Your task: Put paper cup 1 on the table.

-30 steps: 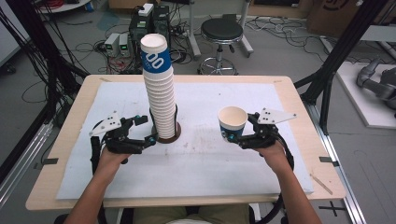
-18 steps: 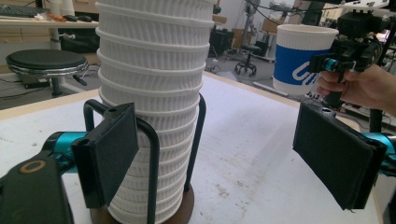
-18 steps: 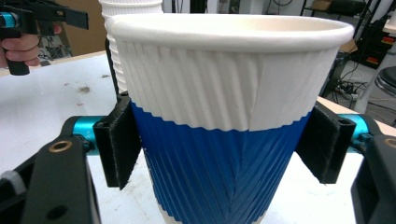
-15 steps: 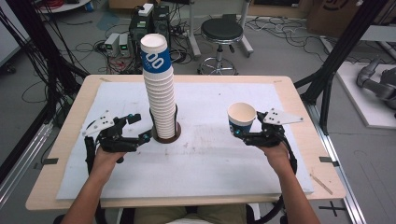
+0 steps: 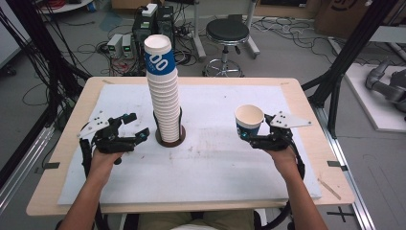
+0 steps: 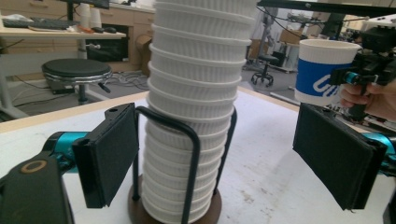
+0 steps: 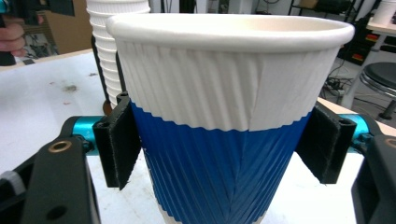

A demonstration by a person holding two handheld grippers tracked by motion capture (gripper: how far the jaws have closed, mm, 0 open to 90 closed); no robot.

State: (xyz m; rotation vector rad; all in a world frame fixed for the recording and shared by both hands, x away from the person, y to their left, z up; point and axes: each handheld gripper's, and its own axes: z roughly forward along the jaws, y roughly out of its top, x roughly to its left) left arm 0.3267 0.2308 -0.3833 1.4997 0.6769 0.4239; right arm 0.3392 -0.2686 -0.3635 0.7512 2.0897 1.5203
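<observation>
A tall stack of white ribbed paper cups (image 5: 164, 96), its top cup banded blue, stands in a black wire holder on a dark round base (image 5: 170, 140) at mid-table. My left gripper (image 5: 137, 124) is open just left of the base, and its black pads (image 6: 111, 156) flank the stack (image 6: 196, 93) without touching it. To the right, my right gripper (image 5: 247, 135) is shut on a single white-and-blue cup (image 5: 249, 120). It holds the cup upright, with both pads (image 7: 119, 140) pressed on the blue band (image 7: 219, 158).
A white sheet (image 5: 210, 167) covers the wooden table (image 5: 316, 143). Beyond the far edge are a black stool (image 5: 227, 33), electronics boxes and cables on the floor. Black frame posts (image 5: 344, 57) rise at the right.
My right gripper has carried the single cup a little to the right, away from the stack. My left gripper has drawn back slightly to the left of the holder.
</observation>
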